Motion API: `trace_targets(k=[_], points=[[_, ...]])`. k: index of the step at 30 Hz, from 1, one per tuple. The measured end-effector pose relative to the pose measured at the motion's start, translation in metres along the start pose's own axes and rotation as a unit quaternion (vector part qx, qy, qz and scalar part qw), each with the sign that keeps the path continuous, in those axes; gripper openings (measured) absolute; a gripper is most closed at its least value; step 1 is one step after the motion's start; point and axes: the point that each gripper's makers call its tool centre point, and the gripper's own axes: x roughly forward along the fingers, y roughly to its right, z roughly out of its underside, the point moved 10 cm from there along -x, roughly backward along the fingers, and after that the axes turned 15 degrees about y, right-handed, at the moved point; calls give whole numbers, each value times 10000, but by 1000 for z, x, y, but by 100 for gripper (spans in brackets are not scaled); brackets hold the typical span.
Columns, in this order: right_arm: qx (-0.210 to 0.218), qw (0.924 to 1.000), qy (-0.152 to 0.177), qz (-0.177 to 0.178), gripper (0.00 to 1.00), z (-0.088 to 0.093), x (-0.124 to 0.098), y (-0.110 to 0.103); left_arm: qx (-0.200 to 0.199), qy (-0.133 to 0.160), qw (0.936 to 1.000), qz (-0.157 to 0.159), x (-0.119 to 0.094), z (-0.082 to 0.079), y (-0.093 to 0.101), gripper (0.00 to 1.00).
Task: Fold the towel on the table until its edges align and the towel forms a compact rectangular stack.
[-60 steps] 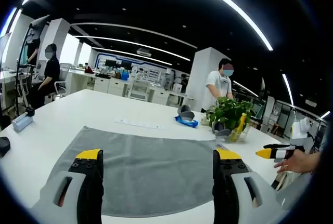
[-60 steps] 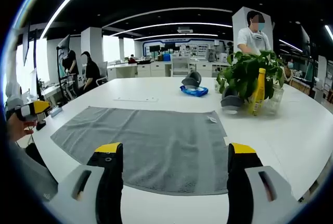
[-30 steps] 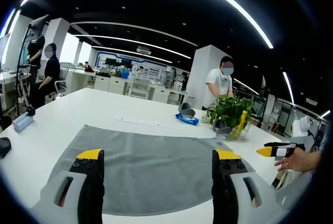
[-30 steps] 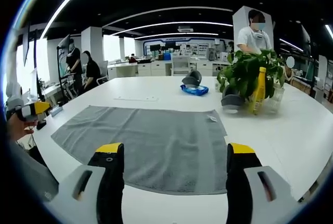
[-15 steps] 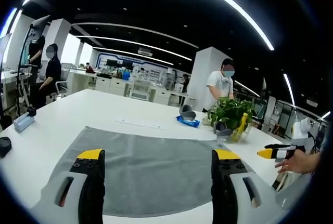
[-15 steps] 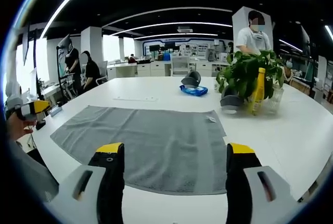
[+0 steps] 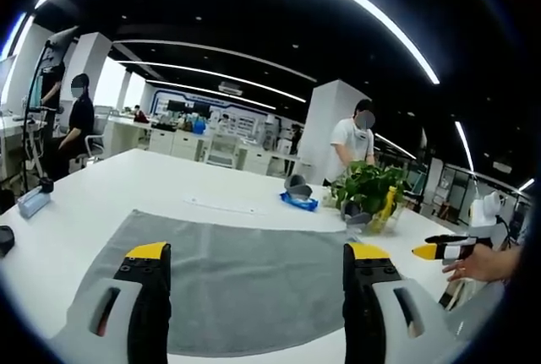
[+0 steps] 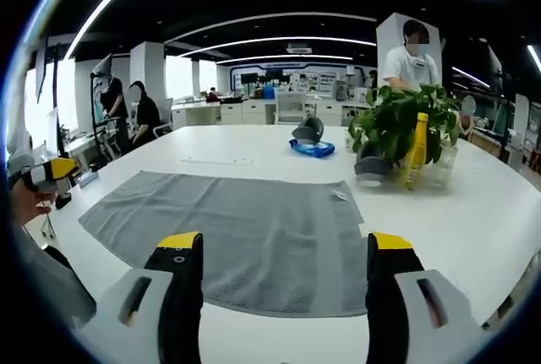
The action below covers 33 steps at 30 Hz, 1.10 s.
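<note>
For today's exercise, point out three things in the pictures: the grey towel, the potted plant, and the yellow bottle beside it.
grey towel (image 8: 245,229), right gripper view, middle of the flat cloth.
potted plant (image 8: 397,123), right gripper view, its green leaves.
yellow bottle (image 8: 416,149), right gripper view, its upright body.

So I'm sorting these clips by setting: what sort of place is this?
Most likely an open-plan office or lab. A grey towel lies flat on a big white table with a potted plant; behind are rows of desks, ceiling light strips and people standing.

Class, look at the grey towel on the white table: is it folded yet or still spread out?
Spread out. The grey towel lies flat in one layer on the white table, all edges exposed, no fold.
</note>
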Motion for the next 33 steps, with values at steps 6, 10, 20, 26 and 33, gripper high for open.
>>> trace_targets(k=[6,10,20,26,33], points=[[-24,9999,2,103,79,0,-1,3,-52,0,9999,151,0,0,4,86],[-31,9999,-31,166,78,2,-1,6,-49,-65,9996,279,-1,3,8,85],[-51,10000,32,-9,78,0,3,3,75,-99,9993,342,2,3,10,85],[91,9998,-8,-198,77,1,4,0,223,-210,9993,211,3,5,8,84],[558,9983,65,-162,77,0,2,3,272,-343,9990,61,1,8,5,82]])
